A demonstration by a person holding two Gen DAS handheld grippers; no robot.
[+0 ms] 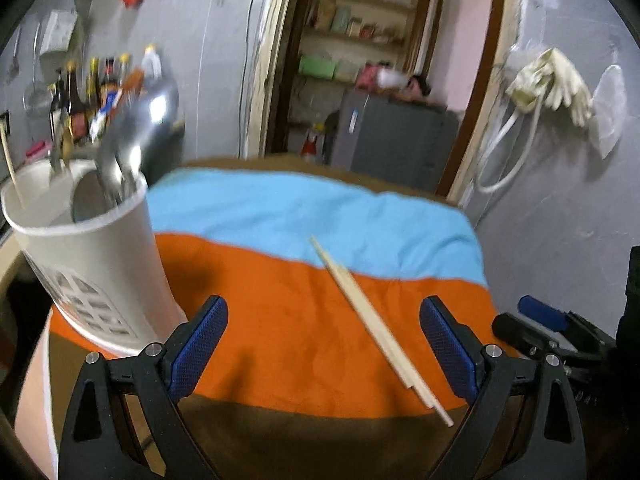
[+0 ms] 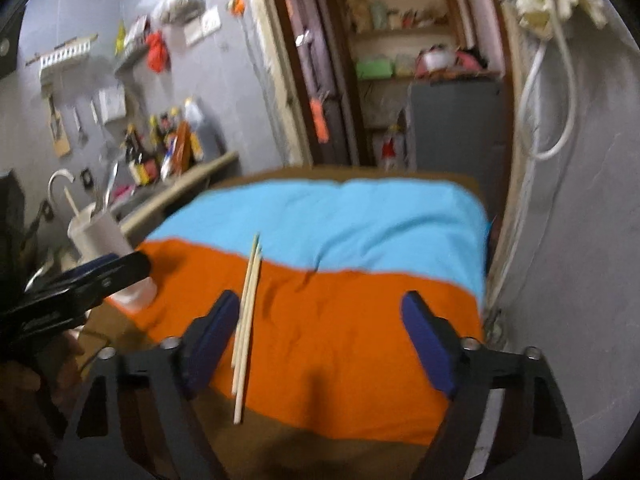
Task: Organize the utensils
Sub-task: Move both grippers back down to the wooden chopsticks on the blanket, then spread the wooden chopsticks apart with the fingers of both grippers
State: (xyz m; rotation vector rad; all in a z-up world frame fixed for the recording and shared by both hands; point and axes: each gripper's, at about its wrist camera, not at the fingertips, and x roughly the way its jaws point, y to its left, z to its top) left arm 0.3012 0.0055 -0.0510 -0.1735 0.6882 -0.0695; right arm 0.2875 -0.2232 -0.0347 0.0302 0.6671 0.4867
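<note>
Chopsticks lie loose on the cloth, a pair side by side, nothing gripping them. In the left wrist view they run diagonally between the two blue pads, nearer the right-hand pad, their near ends reaching the brown band. Left gripper: jaws spread wide, holding nothing. Right gripper: jaws also wide and holding nothing; in its view the chopsticks lie just beside the left-hand pad, whether touching it cannot be told.

Chopsticks pale, plain wood, thin, tapering toward the far tips; tips sit at the orange-blue border.

White cup stands at the cloth's left edge, printed panel on its side, holding metal spoons and one pale stick. Cup sits just beyond the left gripper's left-hand pad. Cloth banded blue, orange, brown over the surface.
</note>
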